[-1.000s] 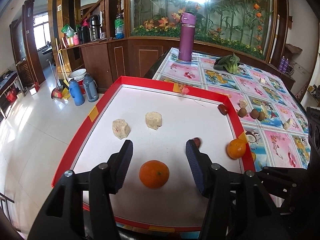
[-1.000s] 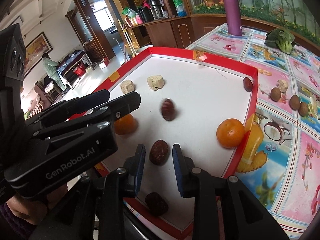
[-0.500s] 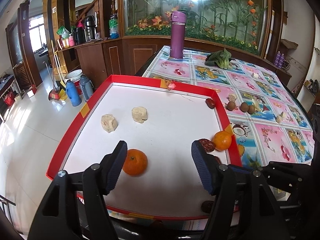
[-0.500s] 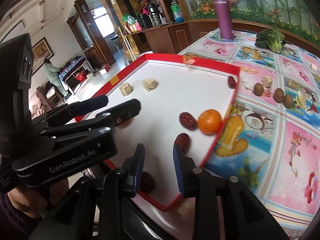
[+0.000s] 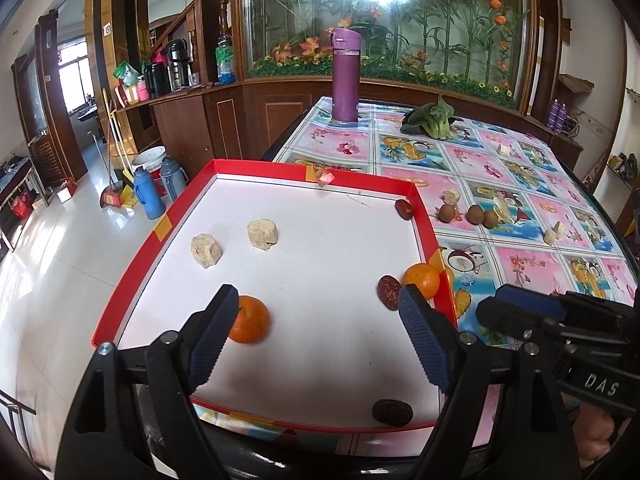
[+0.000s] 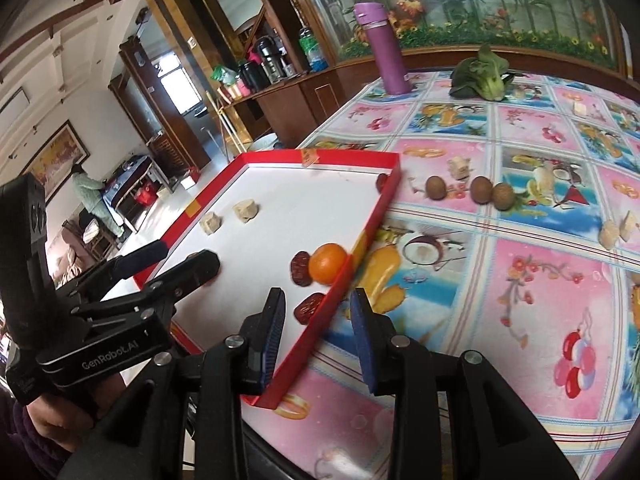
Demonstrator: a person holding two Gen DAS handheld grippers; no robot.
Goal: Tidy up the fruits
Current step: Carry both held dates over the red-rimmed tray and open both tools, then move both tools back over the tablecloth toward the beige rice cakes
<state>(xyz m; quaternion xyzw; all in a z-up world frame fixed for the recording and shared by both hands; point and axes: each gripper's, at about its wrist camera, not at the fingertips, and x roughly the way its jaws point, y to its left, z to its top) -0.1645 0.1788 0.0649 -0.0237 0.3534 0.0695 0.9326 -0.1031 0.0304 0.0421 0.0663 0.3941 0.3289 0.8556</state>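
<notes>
Red-rimmed tray (image 5: 136,256) | oranges 2 (image 5: 249,319) | dates 3 (image 5: 392,412) | left tongs (image 5: 316,336) wide, empty | right tongs (image 6: 318,330) narrower, empty

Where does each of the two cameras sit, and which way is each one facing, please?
Left wrist: sits on the left gripper, above the tray's near edge, looking forward across the red-rimmed tray toward the purple flask; its own open fingers and the right gripper show.
Right wrist: sits on the right gripper, over the tray's right rim, facing the patterned tablecloth; its fingers, the left gripper and a hand show.
Shared: tray, flask, the orange by the rim, leafy greens.
</notes>
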